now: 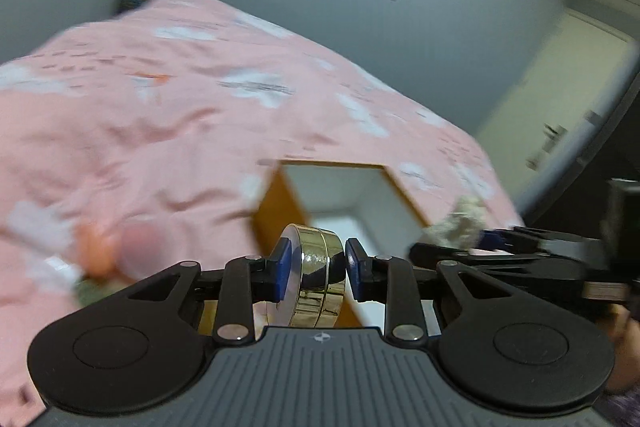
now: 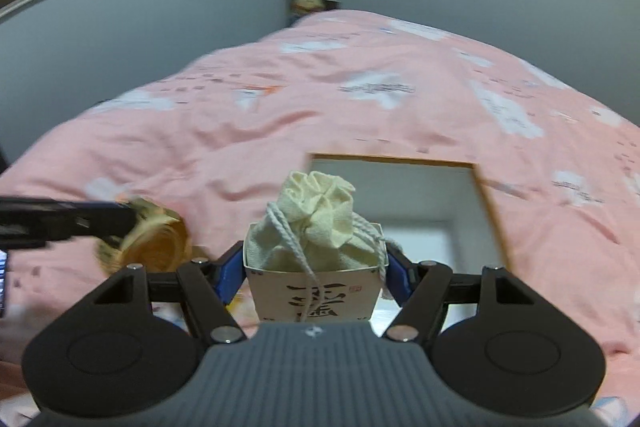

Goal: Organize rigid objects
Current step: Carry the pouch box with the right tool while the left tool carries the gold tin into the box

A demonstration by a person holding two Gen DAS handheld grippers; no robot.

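Both grippers are loaded and neither load has reached the box, so by the look of things the task is in its carrying stage. The left gripper (image 1: 313, 269) has its jaws pinching a round gold tin (image 1: 318, 277) on edge, the blue pads pressed against its two flat faces. The right gripper (image 2: 314, 273) has its jaws set wide around a small paper carton (image 2: 314, 291) with black calligraphy, which carries a cream drawstring pouch (image 2: 320, 223); the pads touch the carton's sides.

The open box (image 2: 490, 211), orange outside and white inside, sits on the pink bed (image 2: 240, 131) just ahead of both grippers. What shows of its interior looks bare, though the near part of its floor is hidden behind the held things, so whether anything has already been packed cannot be told.

Left of the left gripper, a blurred orange and pink object (image 1: 116, 251) lies on the bedspread; its identity is unclear, and it may be another item awaiting sorting.

What remains, as a judgement: bring both items over the opening, lower them in, release, then collect any strays.
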